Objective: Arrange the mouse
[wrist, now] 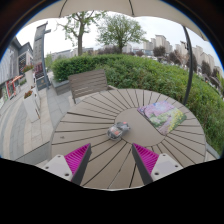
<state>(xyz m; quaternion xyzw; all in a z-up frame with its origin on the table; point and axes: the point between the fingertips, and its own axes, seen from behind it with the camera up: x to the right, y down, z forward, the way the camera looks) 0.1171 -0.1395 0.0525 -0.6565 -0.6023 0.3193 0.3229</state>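
Observation:
A small grey mouse (118,130) lies on the round wooden slatted table (100,115), just ahead of my fingers and roughly on the line between them. A patterned mouse mat (165,114) in pale pink, green and grey lies on the table to the right of the mouse, beyond my right finger. My gripper (112,160) is open and empty, its two fingers with magenta pads spread wide above the near part of the table. The mouse is apart from both fingers.
A wooden bench (88,82) stands beyond the table's far side. A green hedge (150,72) runs behind it. A paved terrace (25,120) with chairs lies to the left. A dark pole (188,68) rises at the right.

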